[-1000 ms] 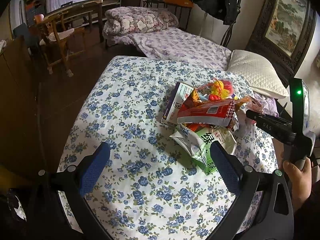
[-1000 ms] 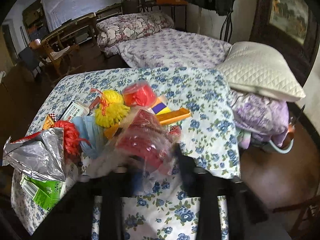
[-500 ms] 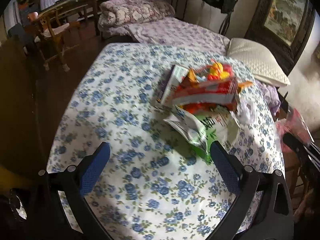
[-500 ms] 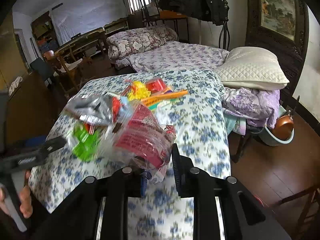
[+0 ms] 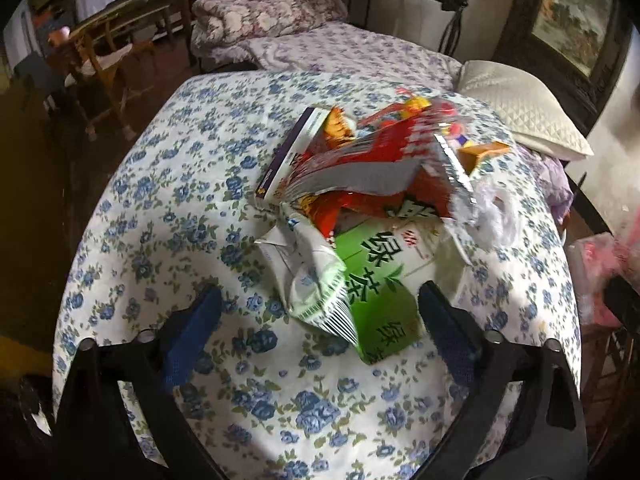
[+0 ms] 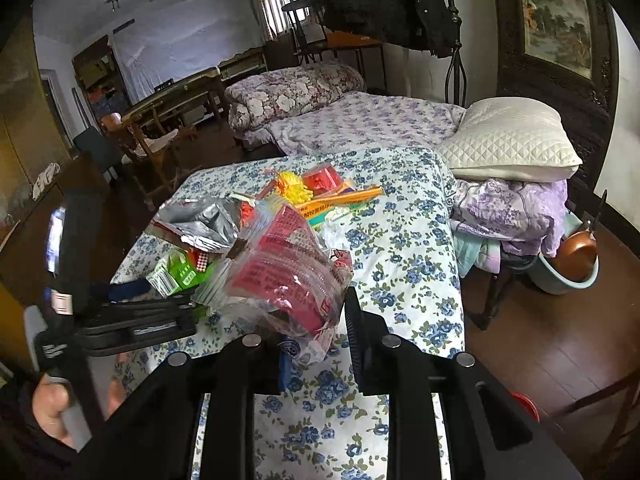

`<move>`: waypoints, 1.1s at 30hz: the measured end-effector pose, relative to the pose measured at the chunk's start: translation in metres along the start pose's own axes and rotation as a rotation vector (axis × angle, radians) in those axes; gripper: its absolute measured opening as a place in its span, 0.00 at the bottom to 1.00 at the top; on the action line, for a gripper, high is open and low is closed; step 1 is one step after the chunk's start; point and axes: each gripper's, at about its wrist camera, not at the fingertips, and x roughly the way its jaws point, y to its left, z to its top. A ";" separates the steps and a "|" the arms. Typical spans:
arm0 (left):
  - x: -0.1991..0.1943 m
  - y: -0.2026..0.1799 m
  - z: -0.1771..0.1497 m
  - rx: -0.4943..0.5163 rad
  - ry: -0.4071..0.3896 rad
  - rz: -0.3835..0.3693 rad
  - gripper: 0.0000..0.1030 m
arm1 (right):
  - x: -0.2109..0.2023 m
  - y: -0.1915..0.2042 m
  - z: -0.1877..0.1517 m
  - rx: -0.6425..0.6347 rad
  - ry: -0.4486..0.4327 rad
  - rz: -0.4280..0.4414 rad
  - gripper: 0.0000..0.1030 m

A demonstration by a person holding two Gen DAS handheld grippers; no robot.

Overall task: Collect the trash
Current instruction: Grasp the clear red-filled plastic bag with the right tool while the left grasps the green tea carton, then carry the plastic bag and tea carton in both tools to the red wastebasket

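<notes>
A: Hidden stuff first. What's hard to read?

B: Left wrist view is blurred; the trash pile (image 5: pixel 372 200) runs together, red and silver wrappers on top, lower layers covered. The right gripper (image 6: pixel 316 332) pinches a clear red-printed wrapper (image 6: pixel 288 272), jaws nearly closed on it, and that wrapper blocks the table straight ahead.

A: Left gripper (image 5: pixel 320 320)?

B: Wide apart, jaws have just been closing a bit. Green tea carton (image 5: pixel 376 280) and a crumpled white-green wrapper (image 5: pixel 316 276) sit between the fingers (image 5: pixel 192 332), untouched.

A: Surroundings?

B: Floral tablecloth (image 5: pixel 180 208) under everything. Beyond the pile: a quilted pillow (image 6: pixel 512 140), a bed (image 6: pixel 360 120). The hand (image 6: pixel 52 404) holding the left gripper is cut off at the edge.
</notes>
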 end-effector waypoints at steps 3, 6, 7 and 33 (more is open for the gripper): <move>0.005 0.003 0.000 -0.033 0.014 -0.022 0.66 | 0.000 0.002 -0.001 -0.003 0.001 -0.002 0.25; 0.005 0.001 0.000 -0.037 0.006 -0.026 0.22 | 0.001 0.002 -0.001 -0.002 0.003 -0.003 0.25; 0.006 0.001 -0.001 -0.031 0.009 -0.023 0.12 | 0.001 0.002 -0.001 -0.003 0.004 -0.004 0.25; -0.081 0.034 -0.002 -0.107 -0.166 -0.143 0.09 | 0.007 0.007 -0.001 -0.028 0.015 -0.002 0.25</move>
